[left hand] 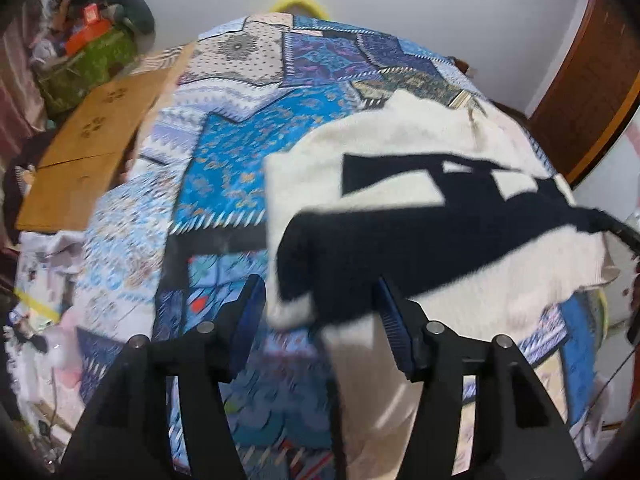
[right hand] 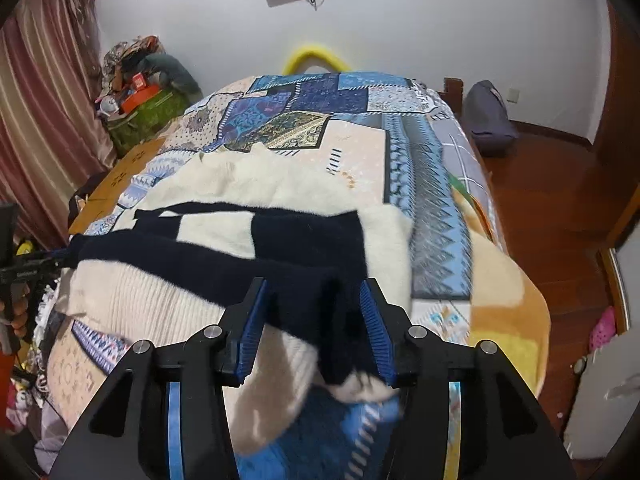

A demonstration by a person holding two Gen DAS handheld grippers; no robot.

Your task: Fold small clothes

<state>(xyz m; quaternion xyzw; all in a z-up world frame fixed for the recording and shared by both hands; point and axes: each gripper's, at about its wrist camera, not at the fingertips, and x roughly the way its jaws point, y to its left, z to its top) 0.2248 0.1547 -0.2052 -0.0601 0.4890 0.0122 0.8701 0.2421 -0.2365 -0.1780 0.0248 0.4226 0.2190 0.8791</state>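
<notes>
Now we have a cream-and-navy sweater (left hand: 420, 216) stretched across the patchwork quilt (left hand: 224, 168) on the bed. Our left gripper (left hand: 320, 312) has its jaws spread, with a corner of the sweater lying between them; we cannot tell whether the pads touch it. Our right gripper (right hand: 316, 320) also has its jaws apart, straddling a bunched navy and cream edge of the sweater (right hand: 248, 256) without pinching it. Cardboard (left hand: 88, 148) lies beside the quilt's left edge.

Fuzzy ribbed knit sweater (right hand: 248, 184); printed cloth bedspread (right hand: 352, 136); glossy wood floor (right hand: 560, 216).
</notes>
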